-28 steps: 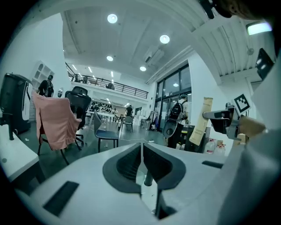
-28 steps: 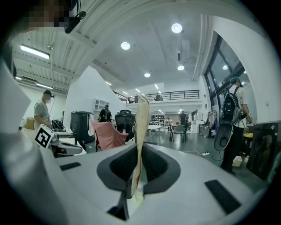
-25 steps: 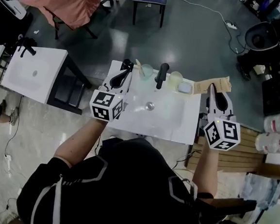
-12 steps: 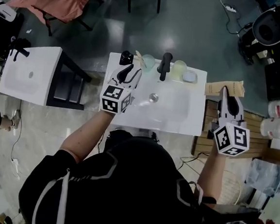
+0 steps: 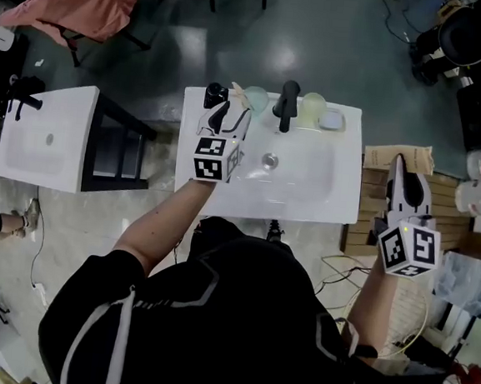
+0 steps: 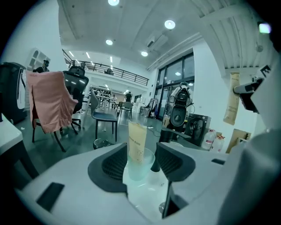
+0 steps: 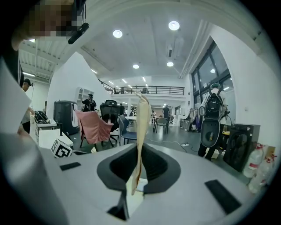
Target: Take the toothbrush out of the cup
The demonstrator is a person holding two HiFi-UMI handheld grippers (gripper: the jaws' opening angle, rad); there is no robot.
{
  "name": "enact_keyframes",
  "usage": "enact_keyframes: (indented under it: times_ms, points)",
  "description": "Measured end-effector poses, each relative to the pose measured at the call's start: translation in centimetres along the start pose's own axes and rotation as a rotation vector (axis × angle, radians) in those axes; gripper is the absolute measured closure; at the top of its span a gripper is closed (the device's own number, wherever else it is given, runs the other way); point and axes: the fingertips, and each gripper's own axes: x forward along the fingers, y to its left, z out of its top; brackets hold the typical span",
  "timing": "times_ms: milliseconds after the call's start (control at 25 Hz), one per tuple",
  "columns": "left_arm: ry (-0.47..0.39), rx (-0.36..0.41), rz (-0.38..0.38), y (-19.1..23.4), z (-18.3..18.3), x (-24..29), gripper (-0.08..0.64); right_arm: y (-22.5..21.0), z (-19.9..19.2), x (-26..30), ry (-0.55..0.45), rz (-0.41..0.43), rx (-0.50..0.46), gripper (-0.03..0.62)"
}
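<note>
1. My left gripper (image 5: 230, 115) sits over the back left part of the white washbasin bench (image 5: 192, 193). It points towards the pale green translucent plastic cup (image 5: 255, 100) at the back edge.
2. In the left gripper view, the left gripper (image 6: 142, 163) has its jaws standing wide apart. They have just been opening and nothing is pinched. The cup (image 6: 139, 172) shows in the gap between the pads, and I cannot tell whether either pad touches it.
3. The toothbrush (image 6: 136, 143), in a flat beige paper wrapper with dark print, stands upright inside that cup. Its top rises well above the rim. In the head view it is only a small tan sliver (image 5: 239, 95) at the cup's left edge.
4. A black tap (image 5: 286, 107) stands just right of the cup, with a pale yellow cup (image 5: 313, 107) beyond it along the same back edge.
5. My right gripper (image 5: 403, 163) hangs off the bench's right side, well apart from the cup. In its own view the right gripper (image 7: 138, 169) is closed on a thin beige packet (image 7: 141, 132), which stands edge-on between the pads.
6. A pink cloth (image 6: 50, 103) hangs over a chair beyond the bench.
</note>
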Motion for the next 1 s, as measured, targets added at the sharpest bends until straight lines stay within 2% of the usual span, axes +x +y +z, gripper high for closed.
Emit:
enact_keyframes:
  times_ms: [280,680,840,1000]
  points:
    - [0.048,-0.015,0.031,0.6,-2.1,3.1,0.353,-0.3,-1.6,-1.0,0.028,-0.033,0.003,0.558]
    - [0.041,-0.025,0.085,1.3,-1.9,5.7,0.354,-1.6,-3.2,-2.3,0.055,-0.071,0.012,0.558]
    - [0.048,-0.061,0.07,1.3,-2.0,6.6,0.354,-2.3,-3.6,-2.7,0.065,-0.075,0.021,0.558]
    - [0.068,-0.051,0.081,1.5,-2.3,7.0,0.362,-3.1,-4.2,-3.1,0.067,-0.085,0.032,0.558]
